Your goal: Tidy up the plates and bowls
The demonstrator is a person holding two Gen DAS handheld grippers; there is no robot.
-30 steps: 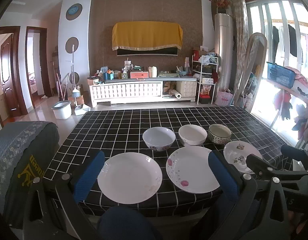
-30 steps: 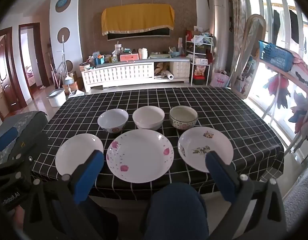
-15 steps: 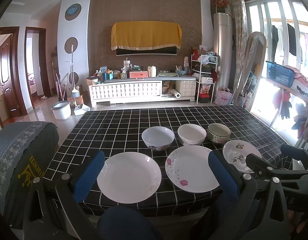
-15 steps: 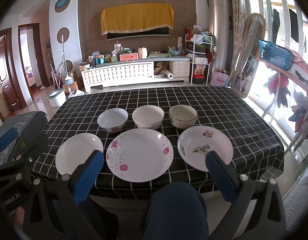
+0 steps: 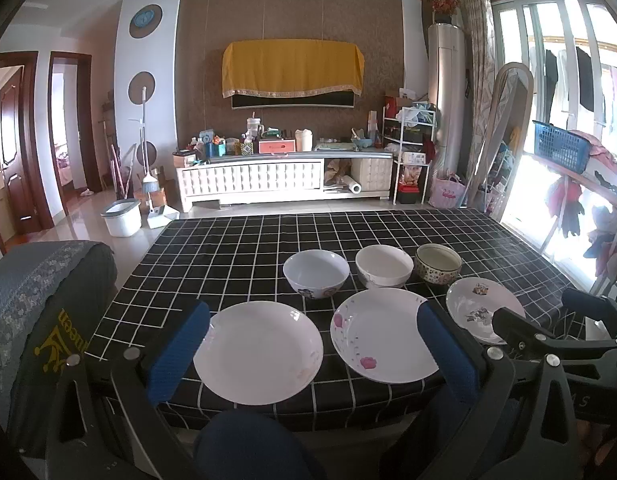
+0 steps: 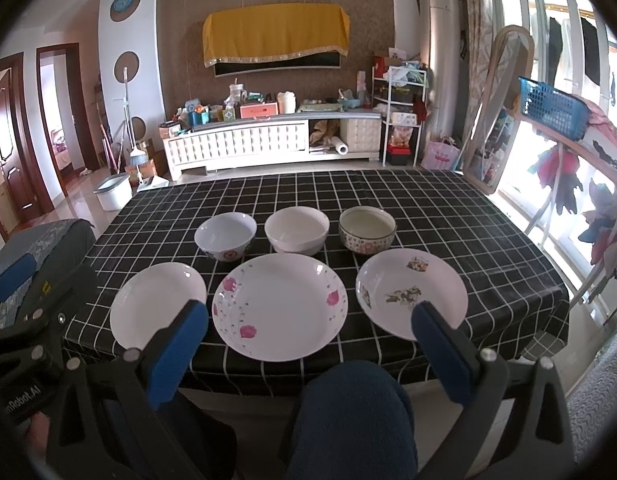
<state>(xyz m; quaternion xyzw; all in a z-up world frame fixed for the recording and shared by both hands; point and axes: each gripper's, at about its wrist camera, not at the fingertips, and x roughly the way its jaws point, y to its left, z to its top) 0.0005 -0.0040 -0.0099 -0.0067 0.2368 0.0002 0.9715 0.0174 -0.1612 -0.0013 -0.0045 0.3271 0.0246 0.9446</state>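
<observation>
Three plates lie in a row near the table's front edge: a plain white plate, a pink-flowered plate and a plate with small motifs. Behind them stand a white bowl with a floral base, a plain white bowl and a patterned bowl. My left gripper is open and empty, held short of the plain plate. My right gripper is open and empty, short of the flowered plate.
The table has a black grid-pattern cloth. A grey padded chair back stands at the left. My knee is below the table's front edge. A TV cabinet stands across the room, and a drying rack at the right.
Both grippers have shifted very slightly; the dishes sit a touch higher in the views. Nothing has been touched or moved.
</observation>
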